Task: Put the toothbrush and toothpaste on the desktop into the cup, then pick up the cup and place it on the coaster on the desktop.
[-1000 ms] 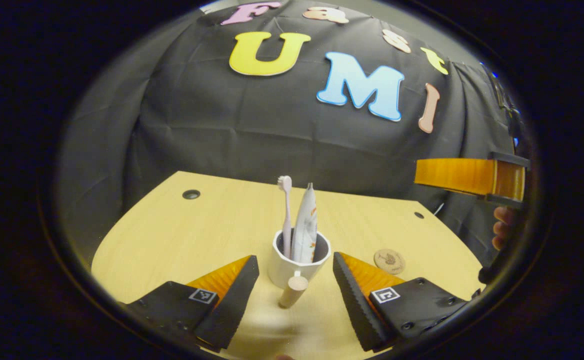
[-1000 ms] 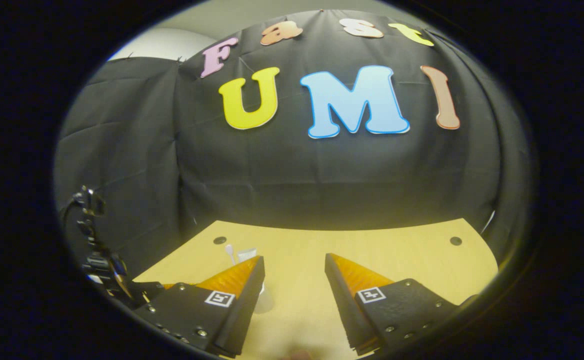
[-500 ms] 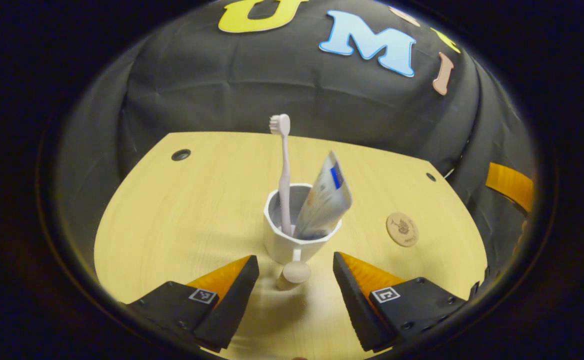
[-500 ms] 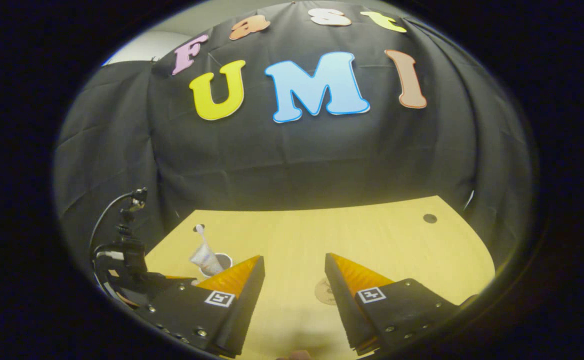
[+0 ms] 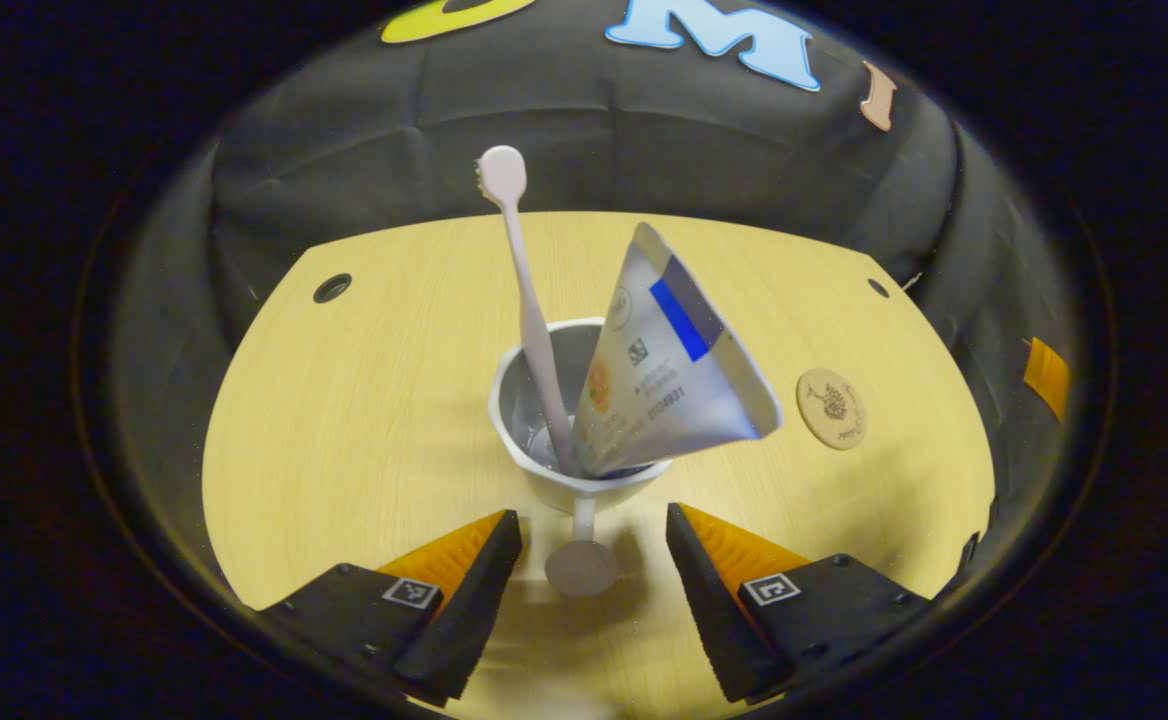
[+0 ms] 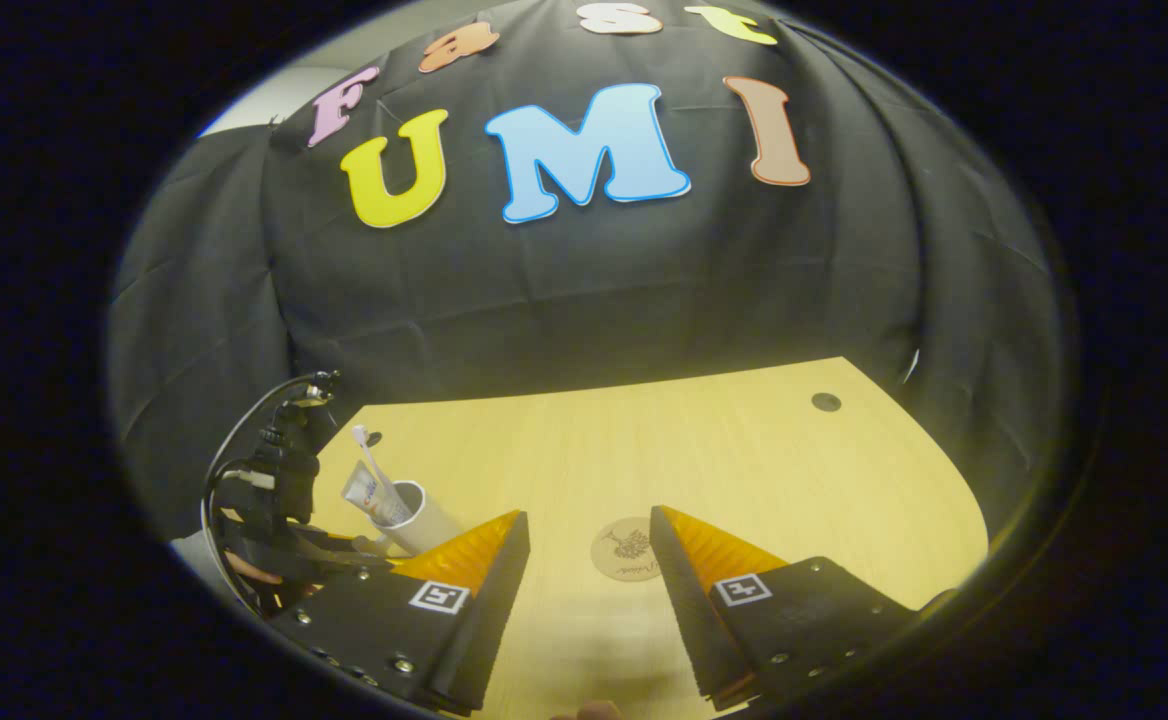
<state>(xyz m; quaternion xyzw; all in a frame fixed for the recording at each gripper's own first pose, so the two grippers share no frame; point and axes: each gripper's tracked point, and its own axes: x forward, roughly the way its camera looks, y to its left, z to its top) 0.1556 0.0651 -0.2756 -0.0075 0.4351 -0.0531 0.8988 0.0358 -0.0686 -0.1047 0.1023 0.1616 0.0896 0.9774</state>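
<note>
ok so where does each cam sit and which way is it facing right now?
Left gripper view: rides the left hand-held gripper, looking steeply down at the cup holding the toothbrush and toothpaste; its own open fingers flank the cup's handle.
Right gripper view: rides the right hand-held gripper, facing the booth wall across the desktop; its open fingers frame the coaster.
Shared: cup, toothbrush, toothpaste, coaster and desktop; the right gripper view also catches the left hand-held gripper at its left edge.

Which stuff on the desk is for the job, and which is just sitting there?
For the job: cup, toothbrush, toothpaste, coaster, left gripper.

Just there: desk and its cable holes, right gripper.
</note>
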